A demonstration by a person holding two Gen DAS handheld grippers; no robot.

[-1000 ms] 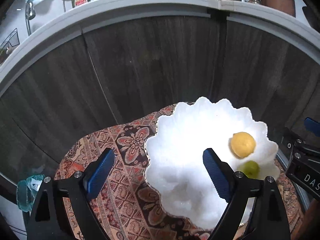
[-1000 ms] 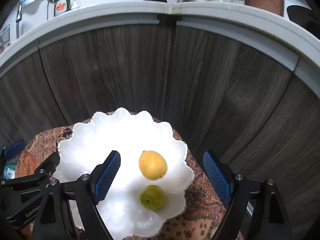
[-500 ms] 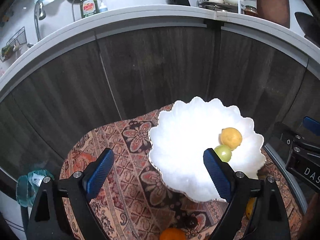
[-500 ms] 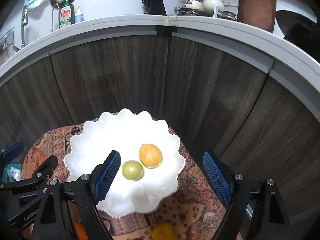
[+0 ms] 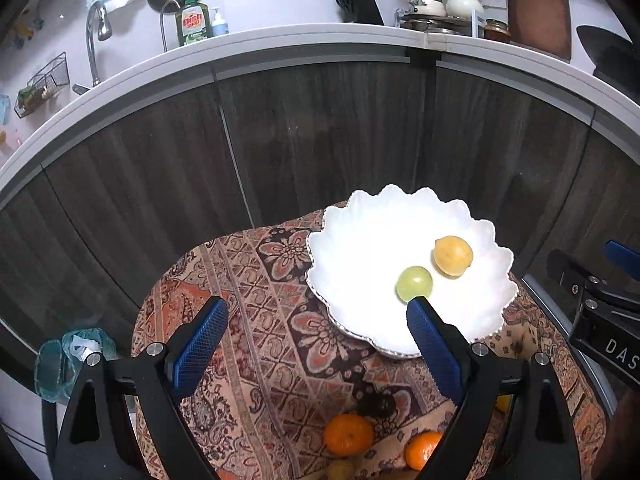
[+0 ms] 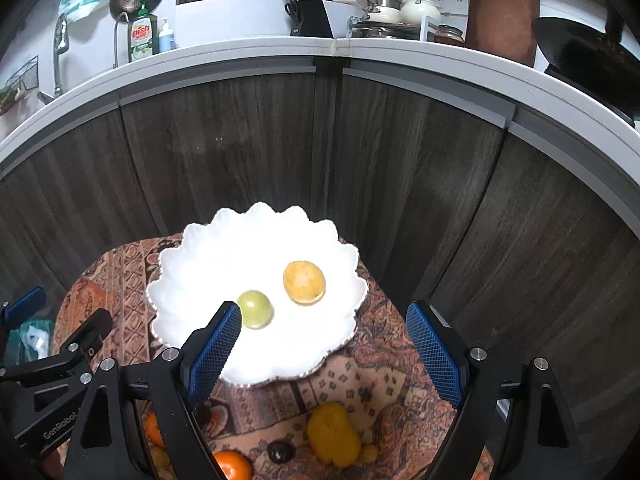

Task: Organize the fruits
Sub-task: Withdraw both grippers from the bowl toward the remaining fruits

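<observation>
Both claws, left and right, gape wide and hold nothing. Ahead lies the bowl with two fruits; nearer the right claw lies a yellow fruit. Best lower squarely over it, closing gently. Readable: "GenRobot", "DAS".

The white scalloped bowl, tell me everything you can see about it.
The white scalloped bowl is wide and shallow, glossy like ceramic or glass, with a wavy petal-shaped rim edged in tiny beads. It sits upright on the patterned paisley cloth, at the end nearest the dark wood cabinets. Inside lie a round green fruit and a round yellow-orange fruit, close together, apparently not touching. Neither open hand-held gripper touches it.
</observation>
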